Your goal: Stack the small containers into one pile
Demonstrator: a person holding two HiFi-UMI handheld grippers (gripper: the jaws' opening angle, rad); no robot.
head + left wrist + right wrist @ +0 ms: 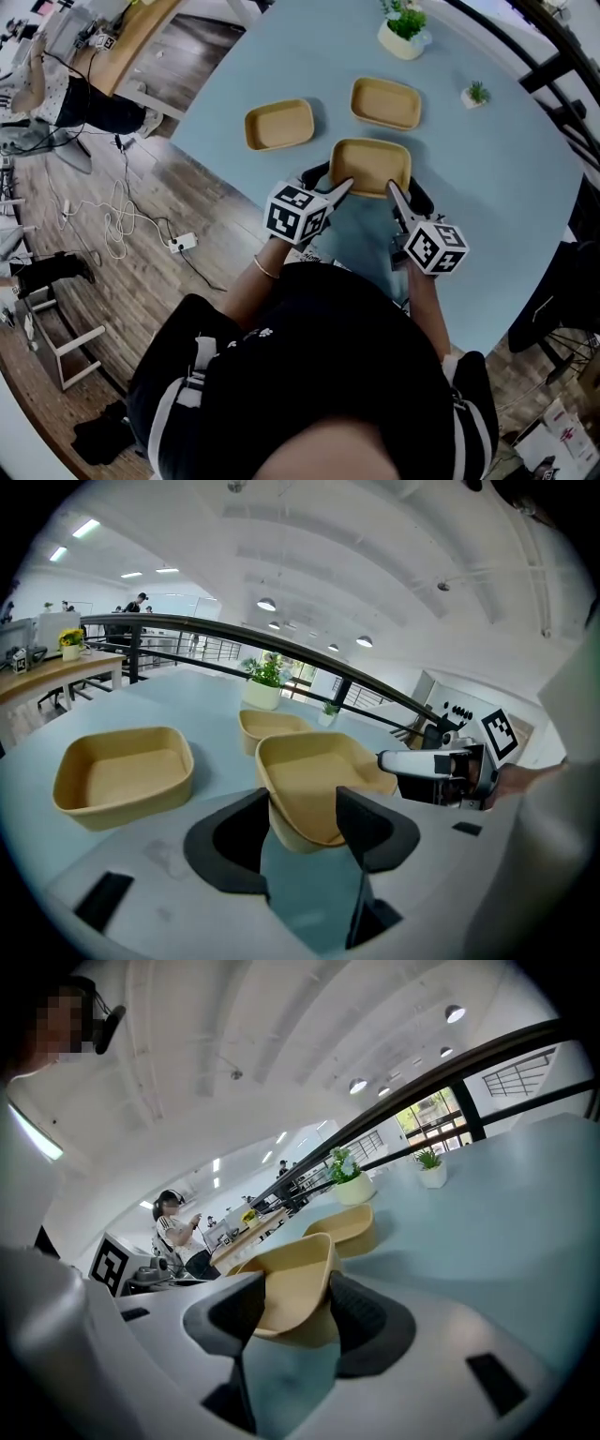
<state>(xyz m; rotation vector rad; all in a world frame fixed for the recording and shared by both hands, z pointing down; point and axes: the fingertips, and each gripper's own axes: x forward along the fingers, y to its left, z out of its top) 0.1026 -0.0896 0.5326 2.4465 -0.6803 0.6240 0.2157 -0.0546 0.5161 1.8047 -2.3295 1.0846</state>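
Observation:
Three tan containers lie on the light blue table (pixel 487 187). The nearest container (pixel 370 167) is gripped at both near corners. My left gripper (pixel 330 181) is shut on its left corner, and in the left gripper view that container (pixel 314 780) sits tilted between the jaws of my left gripper (pixel 305 832). My right gripper (pixel 408 194) is shut on the right corner, where the container (pixel 295 1283) leans up between the jaws of my right gripper (pixel 298 1321). The second container (pixel 279 125) lies to the far left and the third container (pixel 385 102) further back.
A potted plant (pixel 405 28) and a small plant (pixel 475 94) stand at the table's far side. The table's left edge drops to a wooden floor with cables (pixel 122 225). A railing (pixel 281 639) runs behind the table. A person (pixel 173 1227) stands far off.

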